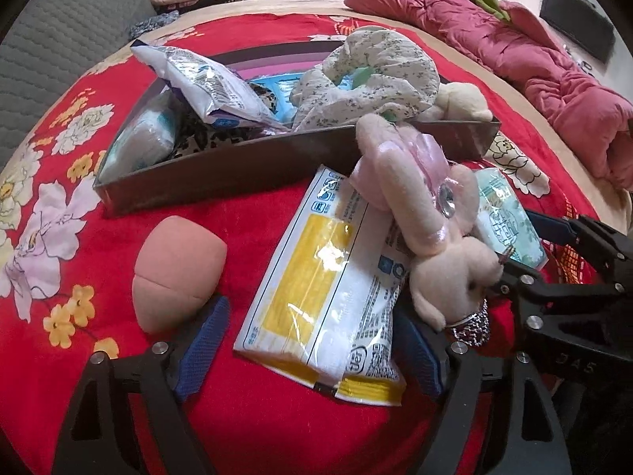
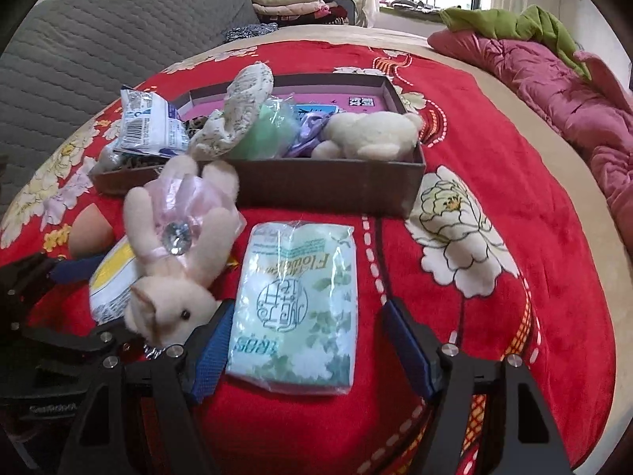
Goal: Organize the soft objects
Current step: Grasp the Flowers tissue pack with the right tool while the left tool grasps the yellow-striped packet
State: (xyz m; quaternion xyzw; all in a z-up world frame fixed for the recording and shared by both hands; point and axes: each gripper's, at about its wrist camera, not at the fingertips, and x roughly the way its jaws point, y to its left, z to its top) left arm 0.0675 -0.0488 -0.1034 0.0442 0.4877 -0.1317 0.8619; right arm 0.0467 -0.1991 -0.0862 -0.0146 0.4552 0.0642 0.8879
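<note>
Right hand-held gripper (image 2: 304,350) straddled the green floral plastic-wrapped tissue pack (image 2: 296,308), jaws wide, unclosed, likely bound for the brown cardboard box (image 2: 328,186).

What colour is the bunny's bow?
Pale pink and shiny, with a clear gem in the middle. The bunny's bow shows best in the right wrist view.

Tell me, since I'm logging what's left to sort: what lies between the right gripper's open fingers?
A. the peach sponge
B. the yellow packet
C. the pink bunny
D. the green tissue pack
D: the tissue pack lies on the red blanket between the right gripper's spread fingers, not pressed.
</note>
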